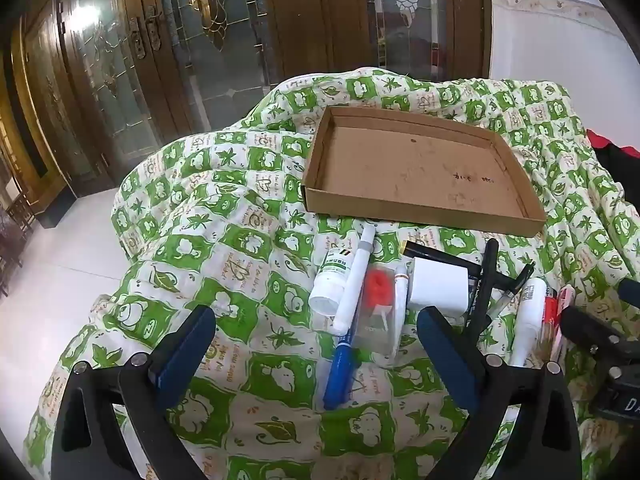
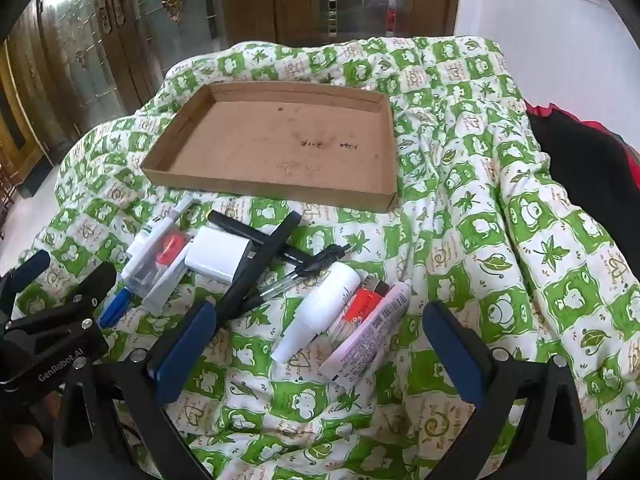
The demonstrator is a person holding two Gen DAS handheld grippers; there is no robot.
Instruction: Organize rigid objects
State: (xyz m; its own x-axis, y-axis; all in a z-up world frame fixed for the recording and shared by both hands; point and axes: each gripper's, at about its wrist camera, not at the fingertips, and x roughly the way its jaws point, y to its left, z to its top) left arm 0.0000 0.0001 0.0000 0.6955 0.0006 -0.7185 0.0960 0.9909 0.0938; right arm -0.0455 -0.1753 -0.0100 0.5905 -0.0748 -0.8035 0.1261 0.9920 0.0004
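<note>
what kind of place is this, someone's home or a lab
Most likely a home: ornate wooden doors with leaded glass, a tiled floor, and a green-and-white quilt serving as the work surface.

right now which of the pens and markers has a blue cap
The marker lying nearest the left gripper, white barrel, blue cap; the other pens are black or clear.

- Pretty bright overall, soft even daylight, hardly any hard shadows on the quilt (image 1: 248,248).
- One hot glare spot on the glass door panel (image 1: 86,14) in the left wrist view.
- Heavy fisheye bend: door frames curve, black vignette in the corners.
- Slightly soft, smeary detail; small label print is unreadable.
</note>
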